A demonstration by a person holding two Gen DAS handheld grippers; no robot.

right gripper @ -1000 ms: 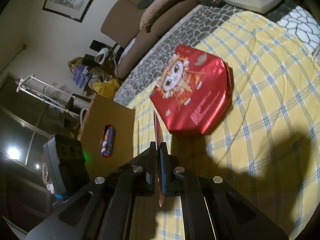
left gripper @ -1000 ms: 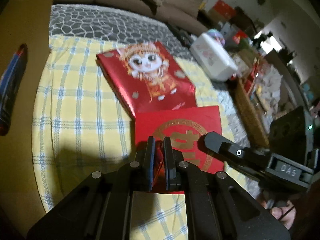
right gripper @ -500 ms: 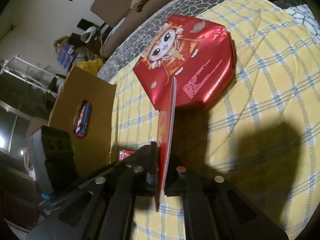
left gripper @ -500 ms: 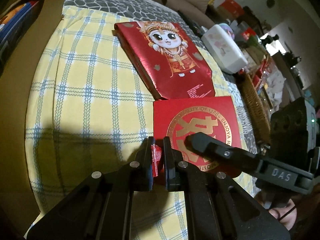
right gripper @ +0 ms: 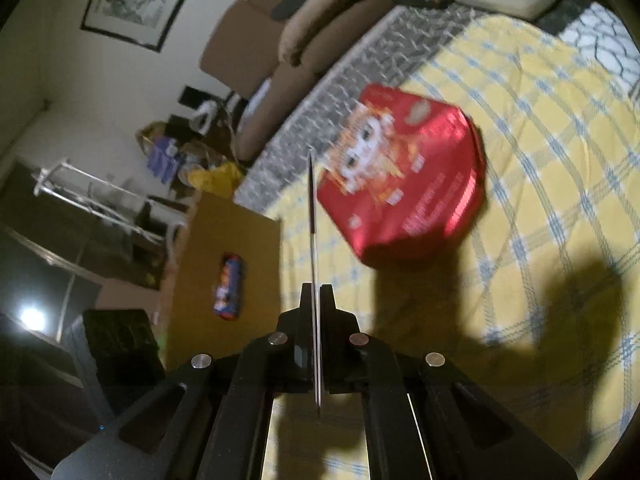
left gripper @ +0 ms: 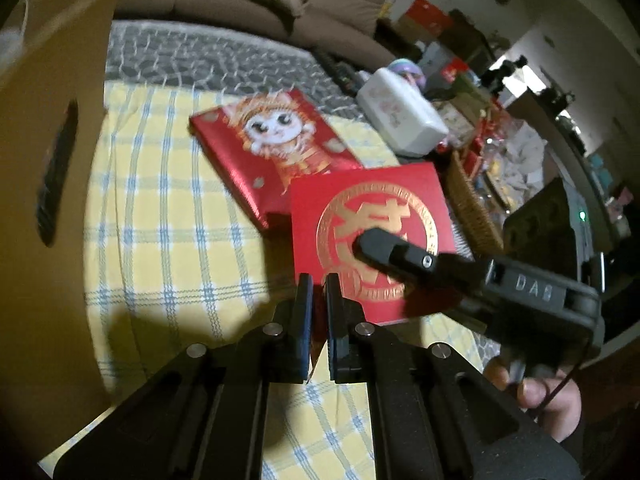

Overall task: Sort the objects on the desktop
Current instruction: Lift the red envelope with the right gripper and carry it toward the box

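Note:
My right gripper (right gripper: 316, 292) is shut on a flat red envelope with a gold emblem (left gripper: 360, 216), seen edge-on in the right wrist view (right gripper: 312, 208) and held above the checked cloth. My left gripper (left gripper: 316, 284) is shut on a small red packet (left gripper: 316, 344) just beside the envelope's near corner. A red foil box with a cartoon figure (left gripper: 272, 148) lies on the cloth beyond both; it also shows in the right wrist view (right gripper: 404, 184). The right gripper's fingers (left gripper: 384, 248) cross over the envelope in the left wrist view.
A yellow and blue checked cloth (left gripper: 160, 216) covers the table. A brown cardboard box (left gripper: 44, 184) with a handle hole stands at the left. A white container (left gripper: 400, 116) and a wicker basket (left gripper: 472, 204) sit at the right. A sofa (left gripper: 248, 4) is behind.
Both grippers have lifted and pulled back, so the scene sits farther away. The envelope has turned edge-on to the right wrist view. The red foil box has not moved.

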